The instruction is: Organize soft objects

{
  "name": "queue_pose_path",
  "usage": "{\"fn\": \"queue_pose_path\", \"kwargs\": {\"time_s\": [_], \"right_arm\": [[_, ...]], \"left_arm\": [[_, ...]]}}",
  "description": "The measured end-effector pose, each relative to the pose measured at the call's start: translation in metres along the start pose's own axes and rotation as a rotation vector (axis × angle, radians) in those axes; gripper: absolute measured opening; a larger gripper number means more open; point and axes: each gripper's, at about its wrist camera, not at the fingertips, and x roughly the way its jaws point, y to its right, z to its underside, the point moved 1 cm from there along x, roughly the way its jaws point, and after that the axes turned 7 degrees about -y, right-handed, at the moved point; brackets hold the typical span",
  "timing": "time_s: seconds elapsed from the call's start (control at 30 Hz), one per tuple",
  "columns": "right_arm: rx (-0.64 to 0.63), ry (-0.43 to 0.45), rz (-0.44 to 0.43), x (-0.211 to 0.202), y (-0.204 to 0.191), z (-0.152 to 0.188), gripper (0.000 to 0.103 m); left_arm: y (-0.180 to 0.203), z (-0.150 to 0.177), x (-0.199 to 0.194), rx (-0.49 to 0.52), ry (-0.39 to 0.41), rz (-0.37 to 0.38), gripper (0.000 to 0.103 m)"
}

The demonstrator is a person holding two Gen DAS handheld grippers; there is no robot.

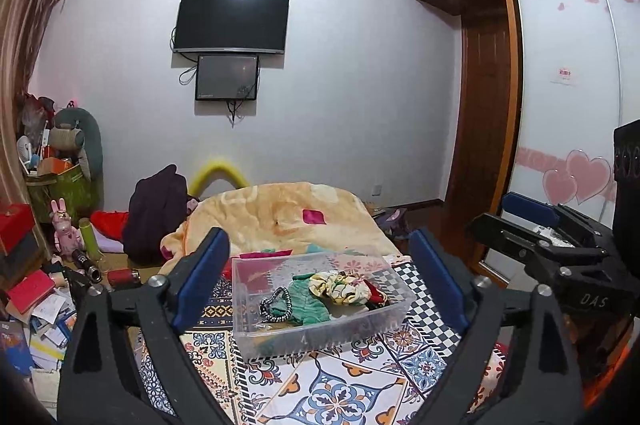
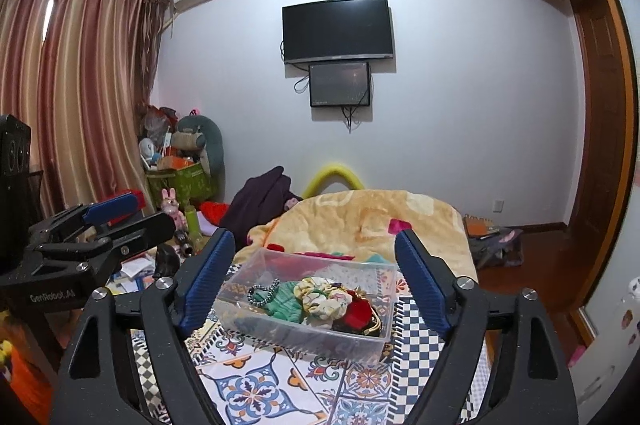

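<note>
A clear plastic box (image 1: 320, 339) sits on a patterned cloth (image 1: 340, 385) on the bed. Inside it lie a green scrunchie (image 1: 306, 299), a cream floral scrunchie (image 1: 336, 287), a red one (image 1: 374, 291) and a black beaded band (image 1: 276, 305). My left gripper (image 1: 320, 241) is open above the box's near side, holding nothing. My right gripper (image 2: 314, 239) is also open and empty, framing the same box (image 2: 304, 341) with its green (image 2: 286, 305) and red (image 2: 358, 311) scrunchies. Each gripper shows at the edge of the other's view, side by side.
A yellow blanket (image 1: 280, 209) lies behind the box with a magenta item (image 1: 314, 216) and pink and teal pieces (image 1: 264, 253) on it. Books, toys and bags clutter the floor at the left (image 1: 48, 297). A wardrobe (image 1: 568, 105) stands at the right.
</note>
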Motion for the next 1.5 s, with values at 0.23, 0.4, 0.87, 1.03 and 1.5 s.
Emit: {"fn": "queue_pose_path", "kwargs": {"time_s": [0.23, 0.4, 0.87, 1.03, 1.5], "right_arm": [[0.021, 0.018, 0.004, -0.0088, 0.0009, 0.0063, 0.099], [0.015, 0.025, 0.008, -0.0074, -0.0003, 0.0058, 0.102], [0.013, 0.022, 0.006, -0.0075, -0.0005, 0.0095, 0.102], [0.015, 0.021, 0.005, -0.0084, 0.0012, 0.0109, 0.103], [0.020, 0.015, 0.004, -0.0095, 0.0031, 0.0102, 0.103]], "left_arm": [[-0.0010, 0.0032, -0.0050, -0.021, -0.004, 0.010, 0.102], [-0.0022, 0.0053, -0.0043, -0.021, -0.008, 0.005, 0.103], [-0.0046, 0.0074, -0.0005, -0.036, -0.017, -0.002, 0.103], [-0.0059, 0.0088, -0.0003, -0.036, -0.020, -0.001, 0.103], [-0.0043, 0.0102, 0.0012, -0.029, -0.025, 0.000, 0.103]]}}
